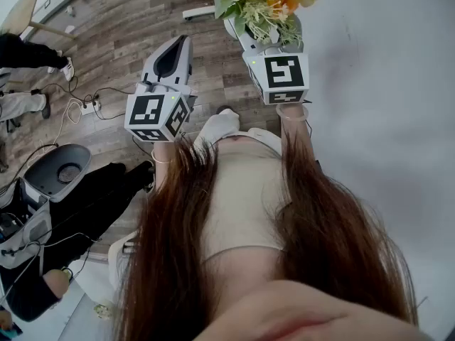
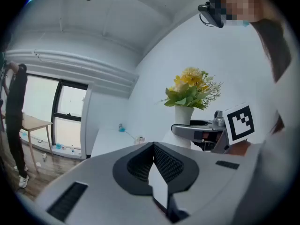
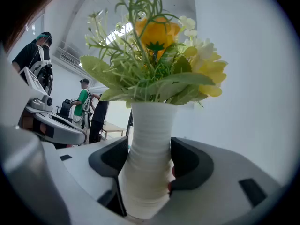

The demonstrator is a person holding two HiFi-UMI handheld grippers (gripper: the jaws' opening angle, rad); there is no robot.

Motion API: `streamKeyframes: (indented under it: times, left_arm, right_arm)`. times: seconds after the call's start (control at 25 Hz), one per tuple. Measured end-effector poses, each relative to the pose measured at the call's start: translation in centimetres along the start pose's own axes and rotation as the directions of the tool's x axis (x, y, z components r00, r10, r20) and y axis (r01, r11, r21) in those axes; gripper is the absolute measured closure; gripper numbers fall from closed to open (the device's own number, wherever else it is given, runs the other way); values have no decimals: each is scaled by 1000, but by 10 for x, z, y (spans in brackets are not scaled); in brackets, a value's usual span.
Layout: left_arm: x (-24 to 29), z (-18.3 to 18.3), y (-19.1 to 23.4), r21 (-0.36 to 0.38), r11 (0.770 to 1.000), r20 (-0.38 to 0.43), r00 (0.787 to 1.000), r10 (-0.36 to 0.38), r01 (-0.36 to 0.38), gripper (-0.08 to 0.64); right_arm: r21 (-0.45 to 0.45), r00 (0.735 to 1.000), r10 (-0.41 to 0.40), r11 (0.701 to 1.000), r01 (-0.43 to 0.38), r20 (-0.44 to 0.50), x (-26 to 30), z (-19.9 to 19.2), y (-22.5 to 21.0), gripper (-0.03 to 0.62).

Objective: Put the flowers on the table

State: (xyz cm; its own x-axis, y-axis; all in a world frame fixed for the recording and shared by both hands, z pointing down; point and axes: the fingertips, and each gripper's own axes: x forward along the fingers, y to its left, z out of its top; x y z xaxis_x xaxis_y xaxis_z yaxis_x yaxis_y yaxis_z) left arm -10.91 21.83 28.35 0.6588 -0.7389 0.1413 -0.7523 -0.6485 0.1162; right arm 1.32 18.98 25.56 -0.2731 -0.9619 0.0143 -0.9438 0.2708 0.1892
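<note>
Two grippers each bear a cube of black-and-white square markers. The right gripper is clamped on a ribbed white vase of yellow flowers, upright at the white table's edge. The left gripper's jaws are together, holding nothing.

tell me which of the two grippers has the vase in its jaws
The right gripper: its jaws clamp the white ribbed vase of yellow flowers. The left gripper has its jaws shut together with nothing between them.

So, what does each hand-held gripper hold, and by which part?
Right hand-held gripper: the flower vase, by its lower body. Left hand-held gripper: nothing.
</note>
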Motion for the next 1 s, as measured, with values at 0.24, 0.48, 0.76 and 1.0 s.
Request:
streamKeyframes:
  times: [0.24,0.48,0.76,1.0]
  left_arm:
    - [-7,-15,-1,6,1000,17,1000,-16,16,555]
    - [27,-6,30,-5,999,2,999,-40,40,555]
    - [19,-7,27,-2,999,12,999,-50,50,555]
    - [37,-3,48,-12,999,1,999,-46,46,555]
  right_arm:
    - [-2,999,-13,1000,13,42,-10,-4,8,293]
    - [16,999,-30,999,29,30,36,-4,-5,293]
    - [10,998,-45,999,45,40,30,0,-4,293]
    - [13,999,-39,999,39,24,59,-3,-9,293]
